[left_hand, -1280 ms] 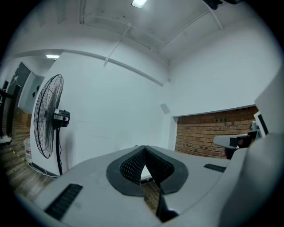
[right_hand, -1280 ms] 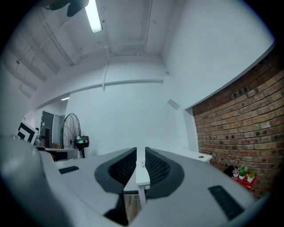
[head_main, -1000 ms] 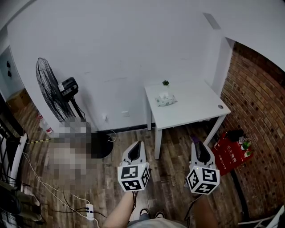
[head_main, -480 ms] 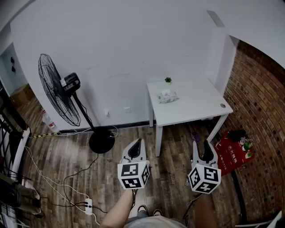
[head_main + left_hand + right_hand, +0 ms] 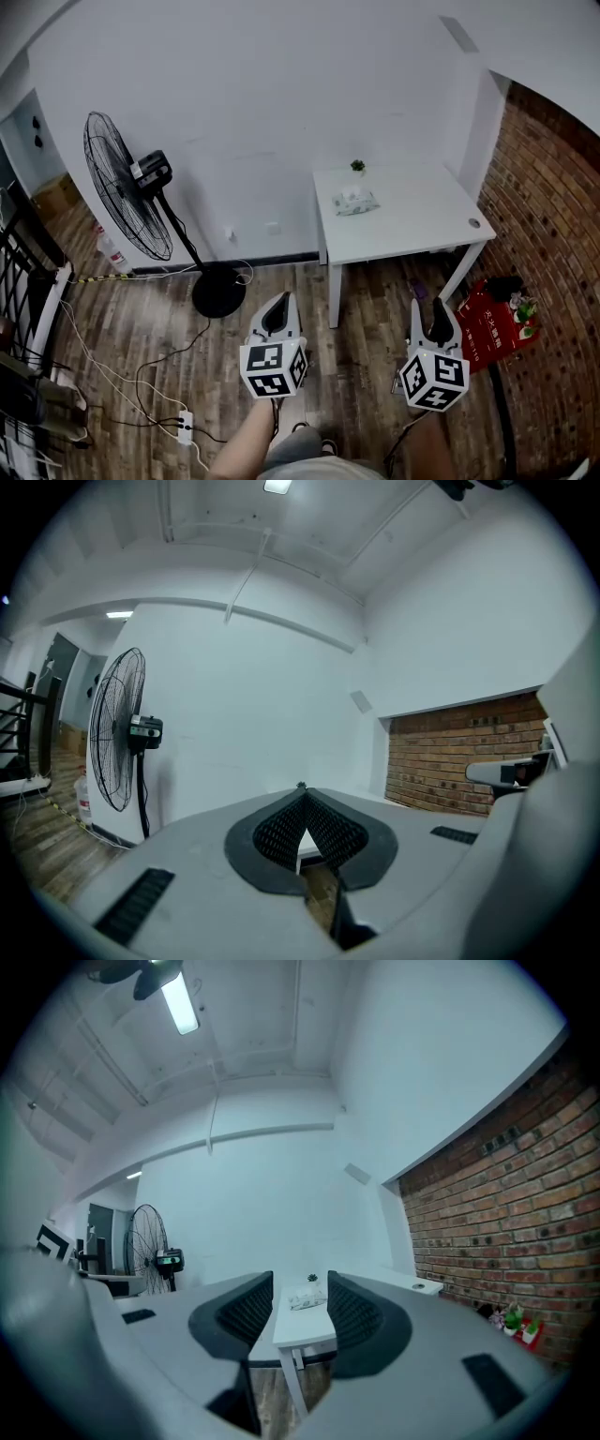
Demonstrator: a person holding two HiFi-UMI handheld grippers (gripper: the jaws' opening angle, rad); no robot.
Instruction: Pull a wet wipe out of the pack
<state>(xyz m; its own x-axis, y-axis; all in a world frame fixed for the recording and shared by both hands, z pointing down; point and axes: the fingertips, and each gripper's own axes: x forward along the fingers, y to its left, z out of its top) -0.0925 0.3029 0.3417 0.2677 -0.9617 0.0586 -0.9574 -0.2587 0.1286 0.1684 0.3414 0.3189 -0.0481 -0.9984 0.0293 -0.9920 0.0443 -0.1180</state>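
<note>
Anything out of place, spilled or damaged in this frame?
Nothing stands out. The wipe pack lies flat on the white table beside a small upright plant, and nothing is spilled. The only untidy bit is the loose cables trailing over the floor to a power strip.

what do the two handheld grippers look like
Both the left gripper and the right gripper have light grey bodies tapering to two jaws, lined inside with black textured pads. Each carries a white cube printed with black square markers.
</note>
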